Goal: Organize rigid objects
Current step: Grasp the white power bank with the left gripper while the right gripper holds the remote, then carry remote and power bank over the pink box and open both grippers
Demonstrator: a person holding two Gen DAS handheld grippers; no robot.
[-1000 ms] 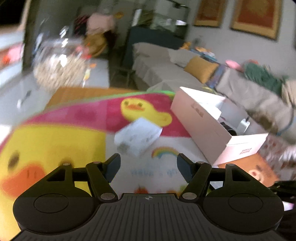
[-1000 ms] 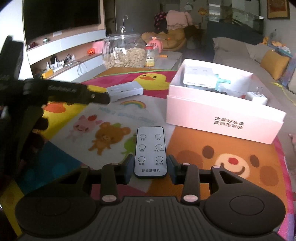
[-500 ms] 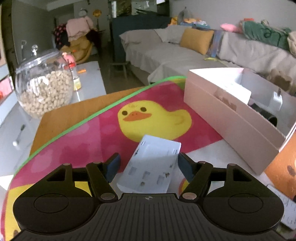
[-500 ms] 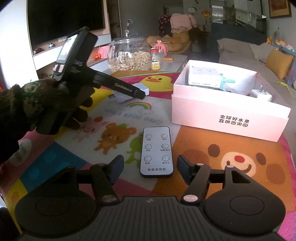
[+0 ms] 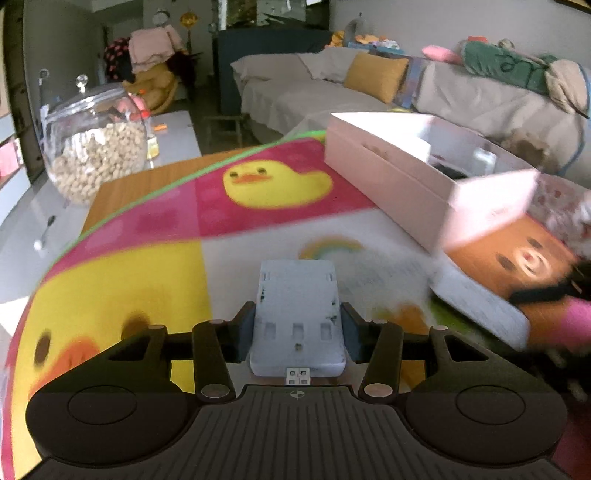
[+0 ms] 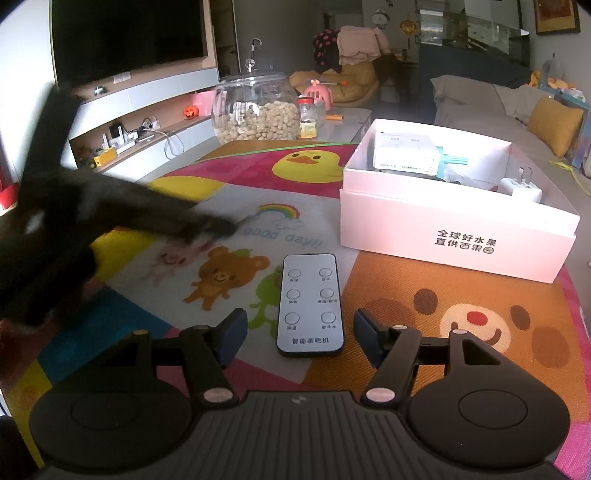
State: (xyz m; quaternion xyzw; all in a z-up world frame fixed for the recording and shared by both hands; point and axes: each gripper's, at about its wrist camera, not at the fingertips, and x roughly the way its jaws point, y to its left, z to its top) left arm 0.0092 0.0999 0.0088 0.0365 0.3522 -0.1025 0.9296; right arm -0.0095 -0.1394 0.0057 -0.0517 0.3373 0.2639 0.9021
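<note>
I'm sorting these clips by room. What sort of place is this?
Most likely a home living room: a sofa with cushions, a wall TV, and a children's play mat over the table.

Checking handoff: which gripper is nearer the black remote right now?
Right. The right gripper has open jaws either side of the remote on the mat; the left gripper, off to its left, has just closed on a white device.

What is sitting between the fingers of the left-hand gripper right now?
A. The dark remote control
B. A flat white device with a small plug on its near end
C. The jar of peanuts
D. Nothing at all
B: in the left wrist view the left gripper has its pads pressed on both sides of the flat white device, while the remote control lies on the mat before the open right gripper.
</note>
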